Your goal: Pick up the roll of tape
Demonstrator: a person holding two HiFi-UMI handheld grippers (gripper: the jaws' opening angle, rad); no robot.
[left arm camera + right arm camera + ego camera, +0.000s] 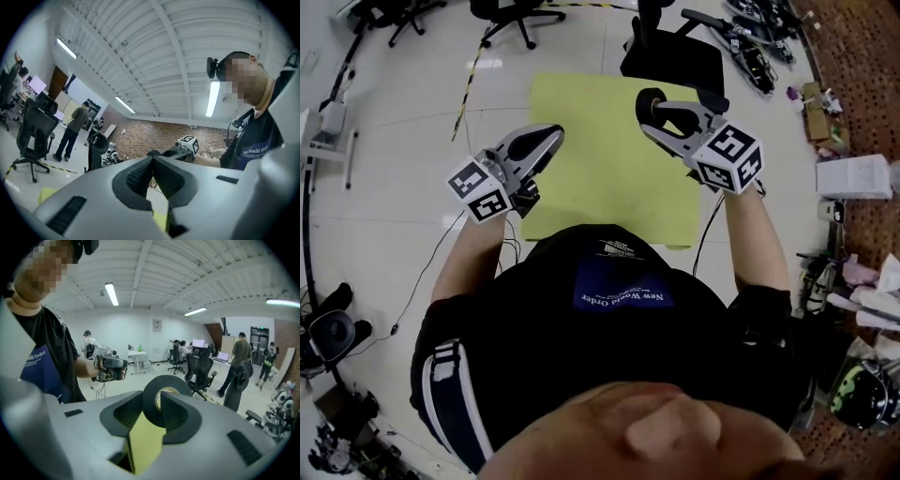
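Tape: roll of tape (149, 401), black with a pale core, stands on edge between the jaws of the right gripper (652, 114), up in the air and touching nothing else.
Position: hangs over the far part of the yellow mat (600, 192), near the black office chair (673, 62) that stands at the mat's far edge.
Right jaws: clenched on the roll, pads pressing its ring from both sides; cannot tell whether one pad reaches into the core.
Left jaws: closed tip to tip with nothing between them, as the left gripper view shows plainly.
Left gripper (551, 139): raised beside the mat's left edge, well apart from the right one, pointing roughly level and playing no part in the hold.
Step in hand: by the look of it, the pick-up itself is done, with the roll off the mat and carried at chest height.
Progress: close to the end, to judge from the task sentence, since nothing more than picking up is asked.
Next move: calls for little beyond a steady squeeze and a level hand; no regrasp seems needed.
Risk: smooth round ring could roll or slip out of the pads if the squeeze eases or the hand swings sharply.
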